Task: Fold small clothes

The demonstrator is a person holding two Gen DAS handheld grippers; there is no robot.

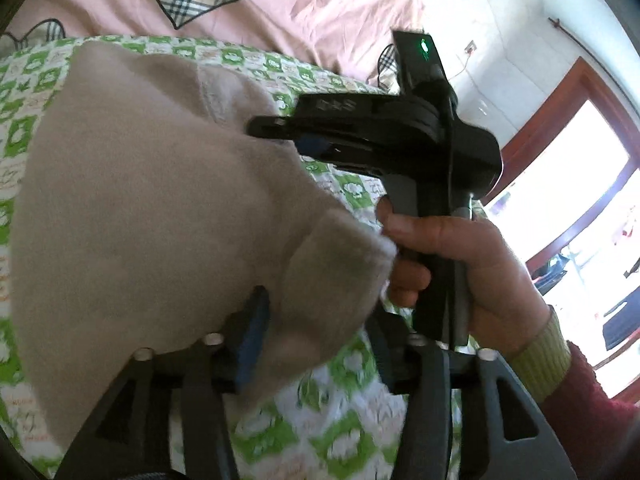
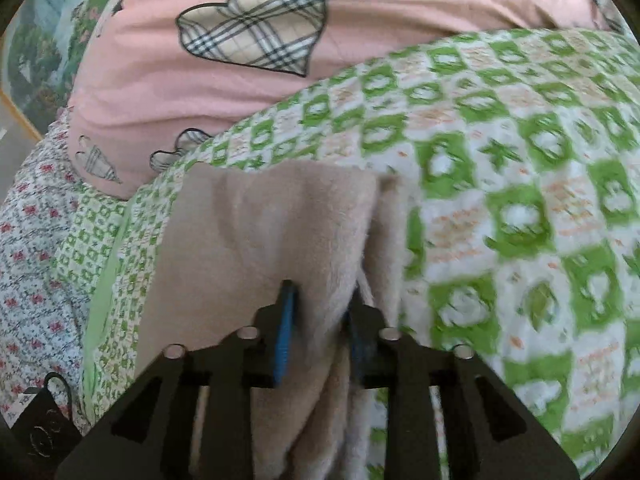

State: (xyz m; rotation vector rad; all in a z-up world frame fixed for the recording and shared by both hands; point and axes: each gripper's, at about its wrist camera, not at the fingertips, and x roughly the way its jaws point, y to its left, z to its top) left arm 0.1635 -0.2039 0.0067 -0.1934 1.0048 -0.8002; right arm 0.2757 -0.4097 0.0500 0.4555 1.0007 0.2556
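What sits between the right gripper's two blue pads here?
A bunched fold of the beige garment hangs between the right gripper pads, over the green checked sheet; the right wrist view shows it.

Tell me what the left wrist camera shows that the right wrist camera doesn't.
Only the left wrist view shows the right gripper from outside, the hand on its handle, a ribbed cuff, and a bright doorway. Only the right wrist view shows a floral sheet and a picture at the left edge. Both show the beige garment between blue-padded fingers, lying on the green checked blanket, with the pink quilt behind.
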